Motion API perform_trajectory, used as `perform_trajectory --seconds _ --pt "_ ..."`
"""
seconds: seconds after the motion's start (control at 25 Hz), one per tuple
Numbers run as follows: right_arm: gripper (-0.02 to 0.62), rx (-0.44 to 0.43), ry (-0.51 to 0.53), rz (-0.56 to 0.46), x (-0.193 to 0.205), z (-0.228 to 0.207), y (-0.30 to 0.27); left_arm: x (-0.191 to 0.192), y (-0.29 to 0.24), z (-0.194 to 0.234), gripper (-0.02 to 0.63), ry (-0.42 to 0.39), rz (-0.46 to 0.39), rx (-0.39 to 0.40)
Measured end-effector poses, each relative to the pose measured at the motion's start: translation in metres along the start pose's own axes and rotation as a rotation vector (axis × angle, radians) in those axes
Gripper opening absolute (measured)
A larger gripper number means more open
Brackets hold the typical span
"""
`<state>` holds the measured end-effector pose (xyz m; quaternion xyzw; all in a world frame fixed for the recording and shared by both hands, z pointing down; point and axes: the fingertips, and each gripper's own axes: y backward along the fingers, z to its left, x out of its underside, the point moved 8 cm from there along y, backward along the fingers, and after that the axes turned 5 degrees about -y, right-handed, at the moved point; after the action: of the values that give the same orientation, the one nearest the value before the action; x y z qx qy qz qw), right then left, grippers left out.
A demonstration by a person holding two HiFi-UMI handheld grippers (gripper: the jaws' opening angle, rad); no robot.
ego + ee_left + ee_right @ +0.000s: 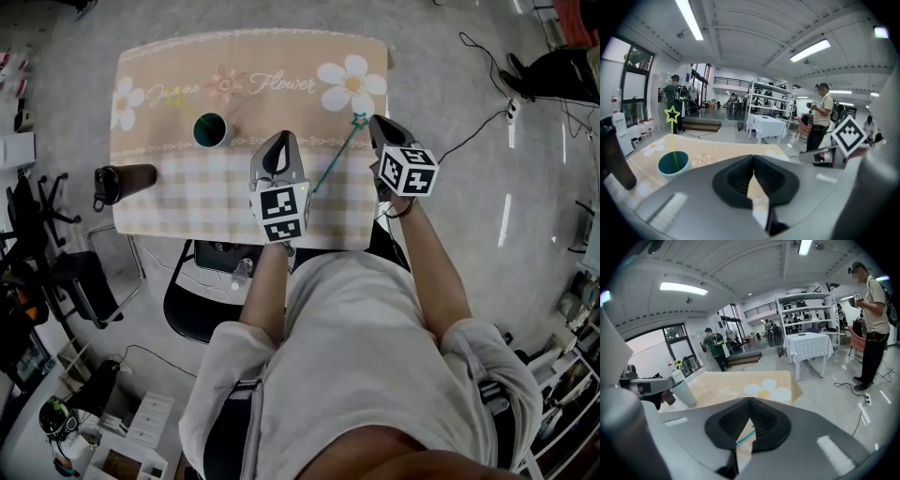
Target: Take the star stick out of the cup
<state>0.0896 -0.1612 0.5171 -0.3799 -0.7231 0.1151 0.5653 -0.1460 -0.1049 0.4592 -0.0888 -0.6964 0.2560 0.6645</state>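
A teal cup [212, 129] stands on the left half of the table [187, 202]. A yellow-green star stick [672, 115] stands upright in the cup [673, 164]. A second, teal star stick [335, 157] lies flat on the cloth between the grippers, its star end beside the right jaws. My left gripper [278, 141] is shut with nothing in it, to the right of the cup and apart from it. My right gripper [377, 122] is shut too; the teal stick [746, 434] shows on the cloth below its jaws, not gripped. The cup [683, 392] is far to its left.
A dark bottle [124, 180] lies at the table's left edge, overhanging it. A black chair [202, 291] sits below the front edge. The flower-print cloth covers the tabletop. People stand in the hall beyond, with shelves [764, 110] and a white-clothed table [808, 345].
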Motion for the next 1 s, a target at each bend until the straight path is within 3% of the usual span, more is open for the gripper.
perform_trajectory --seconds 0.32,0.6,1.0 --pt "-0.003 -0.125 0.182 -0.069 -0.01 0.054 0.009 -0.031 0.024 0.065 0.003 -0.029 -0.077 -0.152" --pt "-0.003 -0.158 0.19 -0.064 -0.003 0.083 0.006 -0.041 0.036 0.13 0.003 0.009 -0.086 -0.266" --pt "-0.003 -0.161 0.188 -0.062 -0.005 0.102 -0.004 -0.05 0.034 0.172 0.003 0.026 -0.095 -0.319"
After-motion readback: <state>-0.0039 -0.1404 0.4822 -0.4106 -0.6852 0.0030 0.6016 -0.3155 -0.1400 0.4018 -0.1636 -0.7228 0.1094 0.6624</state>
